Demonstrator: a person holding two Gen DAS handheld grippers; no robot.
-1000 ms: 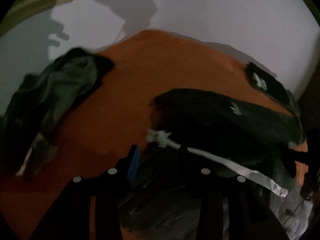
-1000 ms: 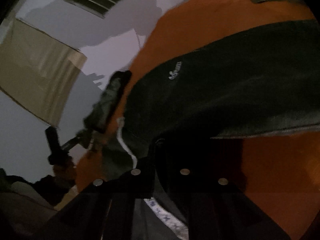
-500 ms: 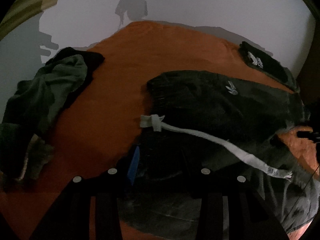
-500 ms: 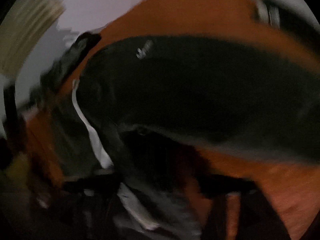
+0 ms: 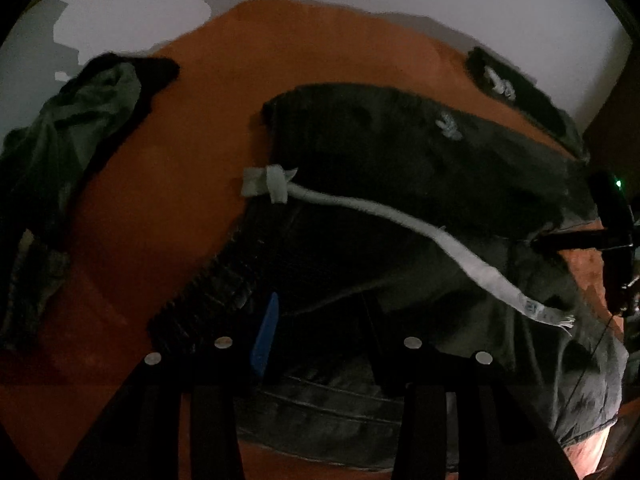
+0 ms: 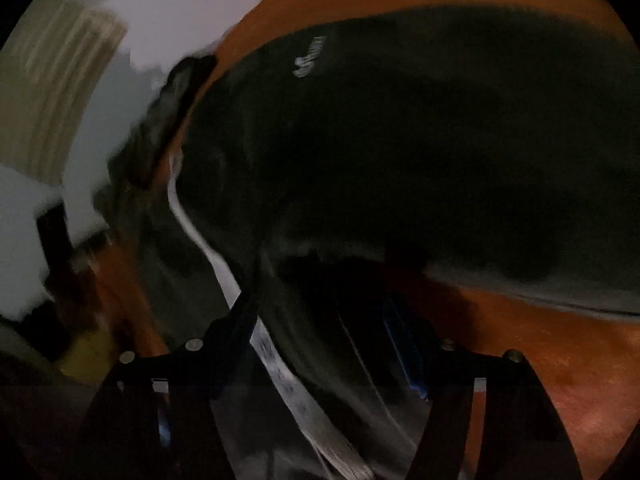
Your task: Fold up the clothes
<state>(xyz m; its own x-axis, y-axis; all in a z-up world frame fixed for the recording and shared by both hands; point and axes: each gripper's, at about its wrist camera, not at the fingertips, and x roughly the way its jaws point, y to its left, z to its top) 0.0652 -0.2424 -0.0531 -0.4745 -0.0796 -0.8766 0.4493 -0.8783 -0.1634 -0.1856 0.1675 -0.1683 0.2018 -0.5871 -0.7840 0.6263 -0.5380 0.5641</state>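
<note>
Right claw released, dark shorts laid down for the fold

Right claw (image 6: pixel 320 320): pressed together on the shorts' hem 1 second ago, its jaws sprang wide and have just eased back a little; now spread, cloth and the white drawstring (image 6: pixel 208 248) passing between them, pads not visibly pressing. Left claw (image 5: pixel 320 320) has sunk toward the orange bed (image 5: pixel 168 200), part-spread, with the ribbed waistband (image 5: pixel 216 280) between its fingers; whether it pinches the cloth I cannot tell. Dark shorts (image 5: pixel 400 160) lie mid-bed, 1 layer doubled over. I judge this fold set down, next grip pending. Small white logo (image 5: pixel 448 126) on the shorts: unreadable. Print on the drawstring tip (image 5: pixel 532 306) too small. Folded dark garment (image 5: pixel 516 88) at the far edge bears white marks, illegible. Crumpled green clothes (image 5: pixel 72 140) wait at left.
</note>
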